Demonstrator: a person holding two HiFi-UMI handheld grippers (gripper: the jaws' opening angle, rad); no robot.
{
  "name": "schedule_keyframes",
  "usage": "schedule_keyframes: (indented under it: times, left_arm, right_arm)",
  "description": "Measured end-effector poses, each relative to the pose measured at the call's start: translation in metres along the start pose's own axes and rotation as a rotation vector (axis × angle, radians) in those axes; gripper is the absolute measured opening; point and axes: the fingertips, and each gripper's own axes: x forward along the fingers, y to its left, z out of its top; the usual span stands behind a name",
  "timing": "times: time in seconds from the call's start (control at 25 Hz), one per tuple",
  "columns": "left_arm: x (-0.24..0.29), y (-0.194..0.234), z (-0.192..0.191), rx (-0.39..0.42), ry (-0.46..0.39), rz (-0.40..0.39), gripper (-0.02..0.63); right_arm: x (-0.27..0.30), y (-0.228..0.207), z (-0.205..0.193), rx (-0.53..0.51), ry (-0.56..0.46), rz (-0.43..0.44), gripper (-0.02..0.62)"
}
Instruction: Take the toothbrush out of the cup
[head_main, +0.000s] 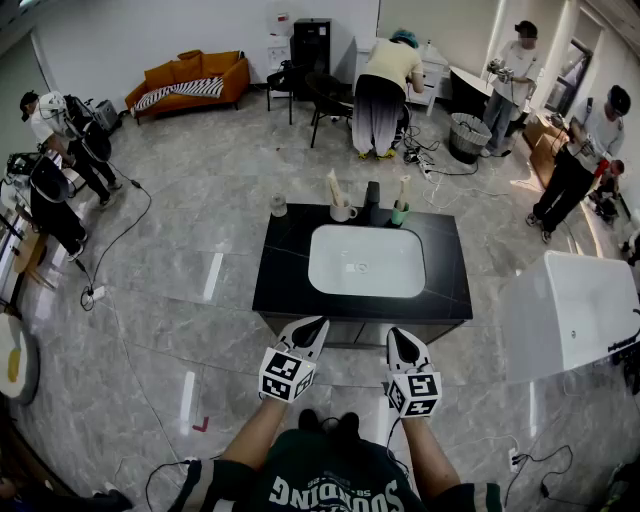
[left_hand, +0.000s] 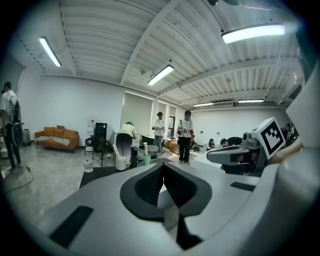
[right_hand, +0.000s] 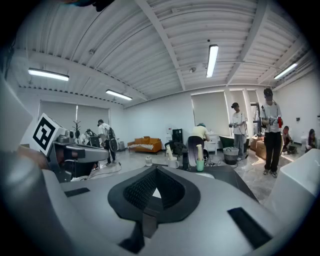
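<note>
At the back edge of a black counter (head_main: 285, 270) with a white basin (head_main: 366, 262) stands a white cup (head_main: 343, 212) with a pale stick-like thing (head_main: 334, 187) leaning out of it. To its right, past a black bottle (head_main: 372, 201), a green cup (head_main: 399, 214) holds another pale upright thing. Which one is the toothbrush I cannot tell. My left gripper (head_main: 318, 322) and right gripper (head_main: 396, 332) hover side by side before the counter's near edge, both shut and empty, well short of the cups. The white cup (left_hand: 120, 162) (right_hand: 173, 163) and the green cup (left_hand: 147, 159) (right_hand: 200, 165) show far ahead in both gripper views.
A small clear jar (head_main: 278, 205) sits at the counter's back left corner. A white tub (head_main: 570, 310) stands to the right. Several people work around the room. Cables (head_main: 120, 235) trail over the grey tile floor. An orange sofa (head_main: 190, 78) and black chairs (head_main: 325, 100) are far back.
</note>
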Motion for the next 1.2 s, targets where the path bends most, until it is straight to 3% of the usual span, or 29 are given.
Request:
schedule_keyframes:
  times: [0.52,1.2]
  left_arm:
    - [0.008,0.007,0.003,-0.021,-0.006,0.034,0.011]
    - [0.022,-0.036,-0.012,-0.056,0.022,0.069,0.011]
  right_arm:
    - [0.007,-0.009,0.004,0.001,-0.025,0.047,0.041]
    - [-0.012,-0.034,-0.005,-0.032,0.012,0.118,0.041]
